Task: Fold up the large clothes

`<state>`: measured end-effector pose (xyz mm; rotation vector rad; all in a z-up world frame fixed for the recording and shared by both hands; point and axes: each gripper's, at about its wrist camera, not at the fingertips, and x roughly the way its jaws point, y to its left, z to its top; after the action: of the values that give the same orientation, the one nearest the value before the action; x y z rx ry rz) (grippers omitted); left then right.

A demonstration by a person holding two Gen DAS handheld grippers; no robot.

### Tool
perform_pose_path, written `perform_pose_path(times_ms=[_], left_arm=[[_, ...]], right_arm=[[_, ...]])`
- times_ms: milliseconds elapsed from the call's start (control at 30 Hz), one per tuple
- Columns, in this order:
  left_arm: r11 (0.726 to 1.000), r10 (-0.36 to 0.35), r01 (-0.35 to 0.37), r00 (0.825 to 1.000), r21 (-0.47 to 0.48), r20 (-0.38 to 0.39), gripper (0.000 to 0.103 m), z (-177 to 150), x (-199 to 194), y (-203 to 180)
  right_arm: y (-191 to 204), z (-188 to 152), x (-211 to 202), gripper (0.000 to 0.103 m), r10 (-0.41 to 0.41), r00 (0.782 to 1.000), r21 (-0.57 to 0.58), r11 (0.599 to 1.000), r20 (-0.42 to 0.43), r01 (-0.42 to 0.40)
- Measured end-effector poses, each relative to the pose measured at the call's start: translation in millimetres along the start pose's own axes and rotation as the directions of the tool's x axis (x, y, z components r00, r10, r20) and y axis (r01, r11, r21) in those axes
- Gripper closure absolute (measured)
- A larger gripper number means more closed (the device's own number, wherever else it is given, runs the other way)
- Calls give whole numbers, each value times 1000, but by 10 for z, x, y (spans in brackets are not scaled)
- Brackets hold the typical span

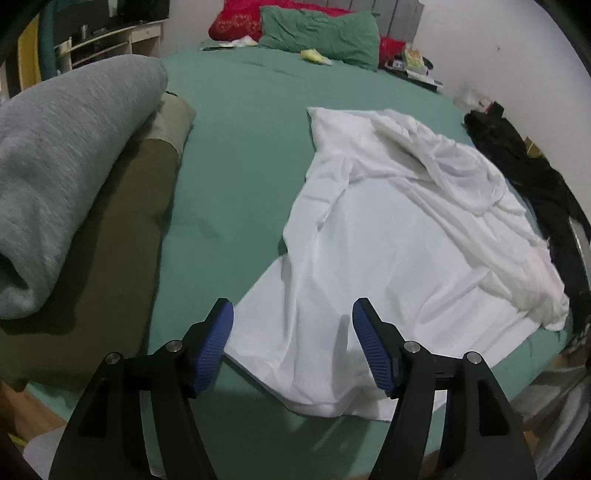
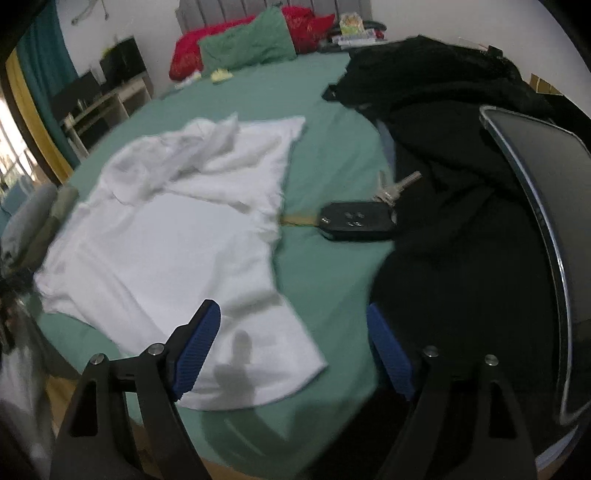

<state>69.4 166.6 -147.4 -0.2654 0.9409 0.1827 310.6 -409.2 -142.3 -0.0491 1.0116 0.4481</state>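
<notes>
A crumpled white cotton shirt (image 1: 388,240) lies on a green-sheeted bed (image 1: 243,155) with green and red pillows. The left hand-held gripper (image 1: 293,325) and the right hand-held gripper (image 2: 293,328) hover spread wide, holding nothing.

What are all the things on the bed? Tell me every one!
White shirt: one, white, spread out in the middle of the bed.
Bed sheet: one, green, covering the bed.
Folded clothes: a grey piece on an olive one, left side of the bed.
Black clothes: a heap, black, right side of the bed.
Car key: one, black, with silver keys attached, between the shirt and the black heap.
Pillows: one green, with red ones behind, at the head of the bed.
Left tongs: black with blue pads, open, over the shirt's near edge.
Right tongs: same colours, open, over the shirt's near corner.
</notes>
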Motion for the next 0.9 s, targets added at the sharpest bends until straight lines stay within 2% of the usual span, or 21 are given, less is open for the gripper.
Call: perform_pose_path(times_ms=[67, 100, 200, 233, 267, 300, 333, 367, 400, 433, 467, 500, 533, 600, 700, 833, 867, 900], left_arm=[[1000, 1, -1, 999, 13, -49, 32, -21, 112, -16], [999, 17, -13, 993, 34, -113, 32, -65, 235, -42], [994, 70, -60, 992, 90, -107, 28, -83, 283, -162], [993, 77, -67, 991, 95, -109, 28, -84, 291, -172], [994, 73, -63, 991, 92, -108, 28, -85, 292, -164], [994, 67, -57, 992, 88, -110, 28, -91, 286, -152], [995, 61, -51, 992, 85, -115, 28, -97, 285, -144], [995, 56, -46, 991, 86, -120, 32, -101, 281, -147], [995, 42, -30, 991, 95, -125, 46, -106, 270, -164], [994, 28, -15, 991, 106, -129, 57, -109, 255, -182], [992, 21, -4, 991, 122, -135, 82, -125, 217, -208], [988, 19, 4, 989, 156, -146, 99, -136, 168, -260], [985, 17, 9, 989, 171, -149, 99, -142, 126, -288], [988, -12, 33, 990, 154, -138, 99, -135, -20, -264], [989, -25, 37, 997, 144, -79, 99, -76, -311, -172], [991, -48, 50, 999, 125, -19, 99, 72, -636, -55], [991, -50, 51, 999, 126, -6, 99, 103, -707, -42], [991, -55, 53, 998, 126, 10, 99, 140, -807, -28]], right_arm=[[-3, -20, 155, 21, 44, 997, -12, 999, -61, -45], [79, -51, 243, 19, 61, 993, -47, 997, -98, -66], [402, -181, 344, 20, 5, 993, -200, 979, -117, -28], [460, -205, 340, 25, 19, 993, -202, 978, -117, -42], [484, -229, 324, 49, 33, 993, -200, 978, -113, -55], [510, -251, 280, 66, 53, 993, -199, 977, -106, -73], [531, -265, 246, 97, 73, 992, -195, 977, -101, -92], [584, -295, 221, 97, 97, 989, -194, 974, -107, -117], [635, -331, 207, 97, 94, 990, -208, 972, -103, -113], [660, -348, 174, 97, 124, 988, -190, 972, -95, -140], [662, -347, 130, 97, 169, 982, -160, 971, -82, -180], [651, -329, 38, 97, 201, 979, -125, 971, -41, -204], [615, -293, -18, 97, 228, 974, -97, 969, -7, -228], [491, -247, -269, 97, 286, 950, -1, 958, 123, -288], [252, -255, -620, 97, 314, 909, 106, 930, 275, -353], [36, -256, -926, 97, 316, 866, 189, 892, 387, -410], [27, -254, -986, 97, 321, 860, 193, 887, 397, -420], [41, -234, -1034, 97, 313, 863, 196, 890, 396, -413]])
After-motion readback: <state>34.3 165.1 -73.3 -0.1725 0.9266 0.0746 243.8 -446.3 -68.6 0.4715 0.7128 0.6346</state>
